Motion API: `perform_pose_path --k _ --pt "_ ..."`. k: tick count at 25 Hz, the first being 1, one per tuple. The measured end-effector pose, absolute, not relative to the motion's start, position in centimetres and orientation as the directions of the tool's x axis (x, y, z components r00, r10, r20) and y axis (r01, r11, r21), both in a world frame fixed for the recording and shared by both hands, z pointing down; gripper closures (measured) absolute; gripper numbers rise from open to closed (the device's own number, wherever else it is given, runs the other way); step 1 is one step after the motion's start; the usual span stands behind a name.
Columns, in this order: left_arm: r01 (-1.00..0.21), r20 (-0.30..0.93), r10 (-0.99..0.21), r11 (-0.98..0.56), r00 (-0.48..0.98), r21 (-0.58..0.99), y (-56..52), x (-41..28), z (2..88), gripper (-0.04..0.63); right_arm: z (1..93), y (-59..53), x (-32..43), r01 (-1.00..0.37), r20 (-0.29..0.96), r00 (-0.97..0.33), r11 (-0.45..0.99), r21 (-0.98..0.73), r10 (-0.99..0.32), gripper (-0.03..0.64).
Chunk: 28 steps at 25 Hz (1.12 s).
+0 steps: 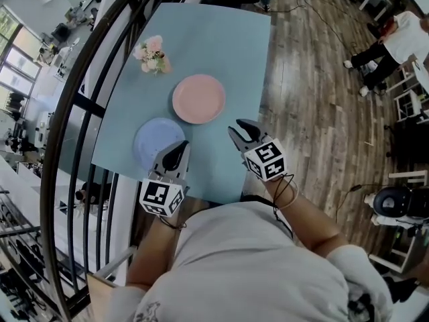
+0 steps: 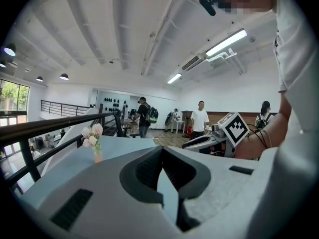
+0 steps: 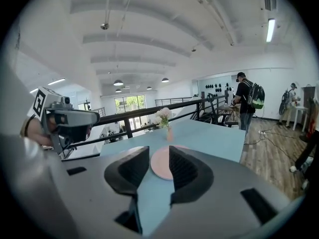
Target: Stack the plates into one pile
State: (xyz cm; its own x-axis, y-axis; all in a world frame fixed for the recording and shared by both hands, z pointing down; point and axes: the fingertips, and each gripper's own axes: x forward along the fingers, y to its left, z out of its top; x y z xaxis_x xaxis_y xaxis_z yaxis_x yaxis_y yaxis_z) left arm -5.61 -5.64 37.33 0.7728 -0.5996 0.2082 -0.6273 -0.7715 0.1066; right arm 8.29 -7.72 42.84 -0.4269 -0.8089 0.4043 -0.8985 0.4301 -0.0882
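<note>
A pink plate point(image 1: 198, 98) lies in the middle of the light blue table point(image 1: 221, 39). A pale blue plate point(image 1: 155, 139) lies nearer me and to its left, apart from it. My left gripper point(image 1: 177, 154) hovers at the blue plate's near right edge, and its jaws meet at the tips with nothing in them point(image 2: 162, 151). My right gripper point(image 1: 241, 131) is near the table's right front corner, just short of the pink plate. It stands open and empty, and the pink plate point(image 3: 158, 169) shows through its gap point(image 3: 159, 156), farther off on the table.
A small vase of pale flowers point(image 1: 152, 56) stands at the table's far left, beyond the pink plate. A black railing point(image 1: 67, 133) curves along the table's left side. Wood floor point(image 1: 315, 113) lies to the right, with a person point(image 1: 395, 42) far off.
</note>
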Motion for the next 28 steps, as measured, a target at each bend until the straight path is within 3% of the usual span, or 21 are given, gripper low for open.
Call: perform_pose_path --k 21,28 --pt "-0.813 0.207 -0.79 -0.58 0.577 0.05 3.9 -10.0 36.3 0.591 42.4 -0.7 4.8 -0.78 0.347 -0.616 0.609 -0.143 -0.707 0.488" --pt "-0.835 0.208 -0.811 -0.548 0.546 0.054 3.9 -12.2 36.8 0.591 43.3 -1.1 2.3 -0.759 0.391 -0.635 0.633 -0.155 -0.666 0.486"
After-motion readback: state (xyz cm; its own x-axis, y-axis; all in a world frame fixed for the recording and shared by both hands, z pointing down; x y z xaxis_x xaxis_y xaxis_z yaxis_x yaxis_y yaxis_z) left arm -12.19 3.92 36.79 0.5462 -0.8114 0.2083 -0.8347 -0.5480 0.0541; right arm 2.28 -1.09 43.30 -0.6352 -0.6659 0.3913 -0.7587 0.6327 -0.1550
